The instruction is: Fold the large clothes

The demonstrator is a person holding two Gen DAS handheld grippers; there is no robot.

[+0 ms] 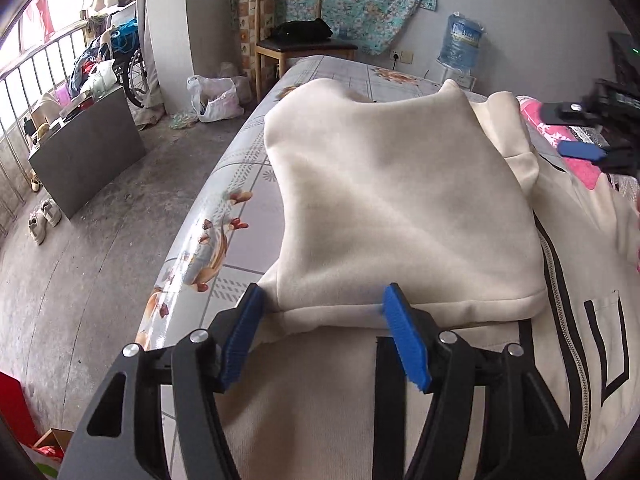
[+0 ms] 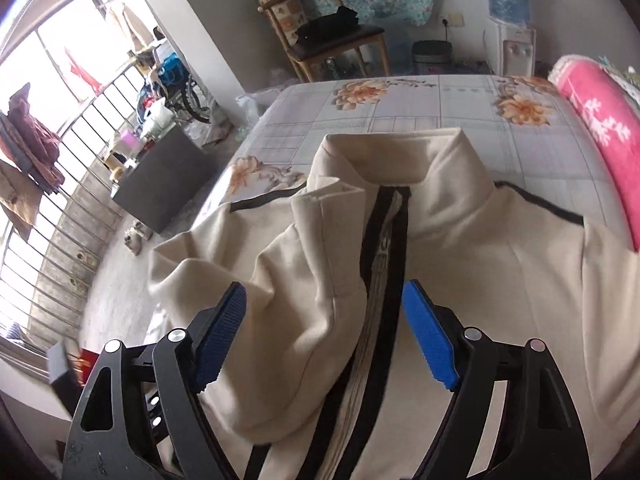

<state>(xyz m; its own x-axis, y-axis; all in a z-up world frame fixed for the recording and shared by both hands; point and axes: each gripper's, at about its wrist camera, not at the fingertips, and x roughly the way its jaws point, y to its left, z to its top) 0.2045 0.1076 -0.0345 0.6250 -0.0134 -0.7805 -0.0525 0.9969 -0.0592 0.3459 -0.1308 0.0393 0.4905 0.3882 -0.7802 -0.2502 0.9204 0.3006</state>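
My soft cream jacket (image 2: 460, 264) lay on the glossy floral bed (image 2: 420, 116); both hand-held grippers (image 1: 326, 334) (image 2: 328, 336) gaped, holding nothing.

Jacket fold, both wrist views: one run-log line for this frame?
stage: sleeve folded over front | jacket: cream, flat on bed | left hand-held gripper: open at sleeve cuff | right hand-held gripper: open, over zipper

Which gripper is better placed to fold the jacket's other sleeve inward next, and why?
Probably the right gripper: it hangs open over the jacket near the zipper, beside the unfolded side. The left gripper sits open at the already folded sleeve.
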